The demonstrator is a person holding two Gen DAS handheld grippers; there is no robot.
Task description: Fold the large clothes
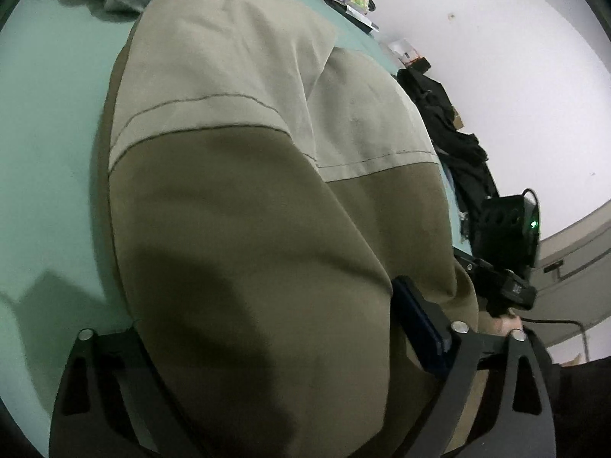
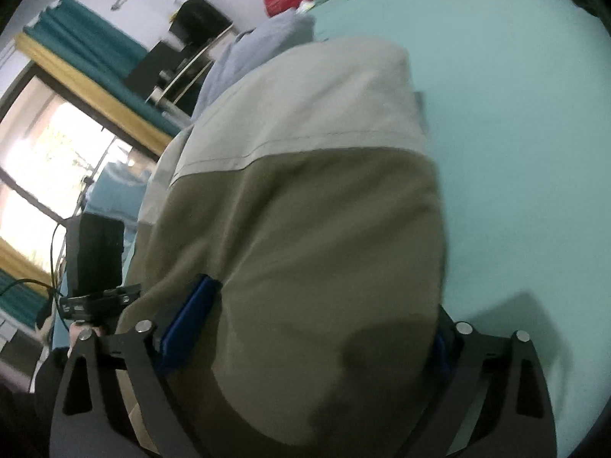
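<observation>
Bare sheet (image 2: 515,133) beside garment (image 2: 305,210); far clutter (image 1: 450,122) seemingly clear.

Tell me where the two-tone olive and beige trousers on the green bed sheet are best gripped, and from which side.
Grip the two-tone olive and beige trousers at the near, dark olive end, one corner per gripper, coming from the near edge of the green bed sheet. That end lies between the wide-open fingers of the left gripper and right gripper, and the legs stretch straight away, so lifting it should fold them lengthwise.

Both grippers (image 1: 267,343) (image 2: 301,328) wide, angled downward
</observation>
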